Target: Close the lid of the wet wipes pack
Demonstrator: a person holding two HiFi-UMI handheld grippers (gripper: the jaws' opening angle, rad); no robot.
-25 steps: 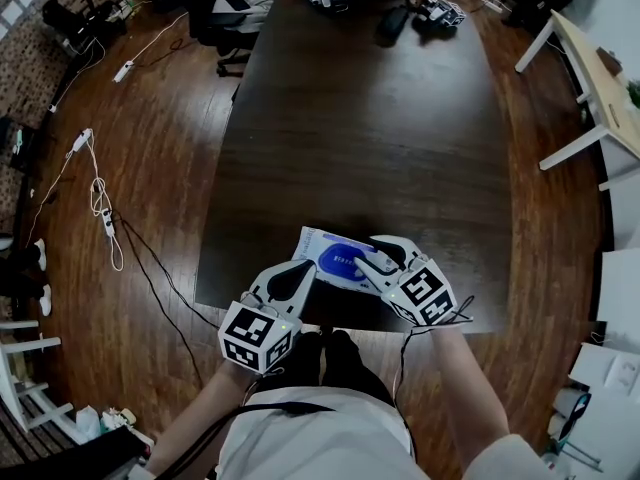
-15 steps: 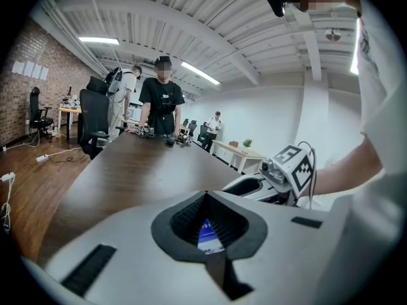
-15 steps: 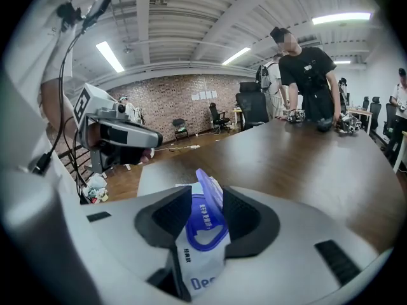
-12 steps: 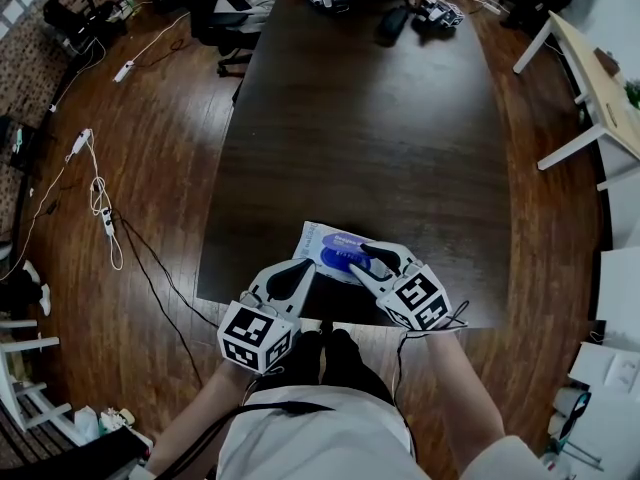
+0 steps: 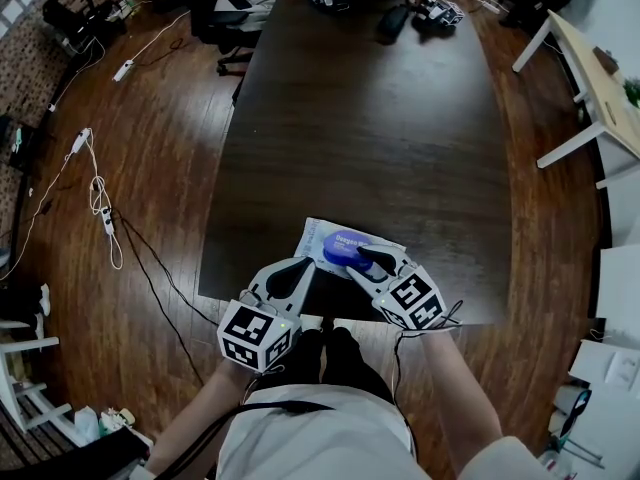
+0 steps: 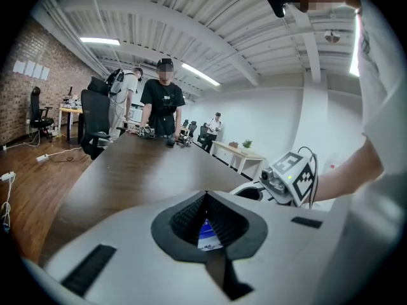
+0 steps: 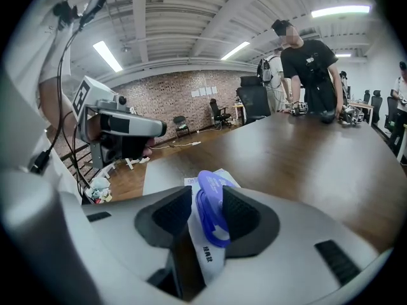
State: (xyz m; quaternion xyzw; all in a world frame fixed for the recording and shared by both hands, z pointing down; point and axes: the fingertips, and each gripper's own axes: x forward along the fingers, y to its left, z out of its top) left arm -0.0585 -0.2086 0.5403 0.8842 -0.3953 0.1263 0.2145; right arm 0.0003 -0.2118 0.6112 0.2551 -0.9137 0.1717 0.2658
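Note:
The wet wipes pack [image 5: 322, 234] is white and lies flat near the front edge of the dark table [image 5: 380, 118]. Its blue lid [image 5: 346, 244] stands raised. My right gripper [image 5: 364, 259] is over the pack. In the right gripper view the blue lid [image 7: 213, 211] stands edge-on between the pads, and the right gripper [image 7: 206, 194] is shut on it. My left gripper [image 5: 310, 264] is at the pack's near left edge, jaws together. In the left gripper view, the left gripper [image 6: 205, 196] has its tips touching, and a strip of the pack [image 6: 206, 235] shows through the hollow behind them.
The pack lies close to the table's front edge [image 5: 330, 313]. Other grippers and gear [image 5: 430, 10] lie at the far end, where a person [image 6: 162, 103] stands. A white desk [image 5: 600, 78] stands at the right. Cables [image 5: 100, 208] run over the wooden floor at the left.
My right gripper has shifted a little left and nearer to me over the pack, with the lid between its jaws. The left gripper has stayed put.

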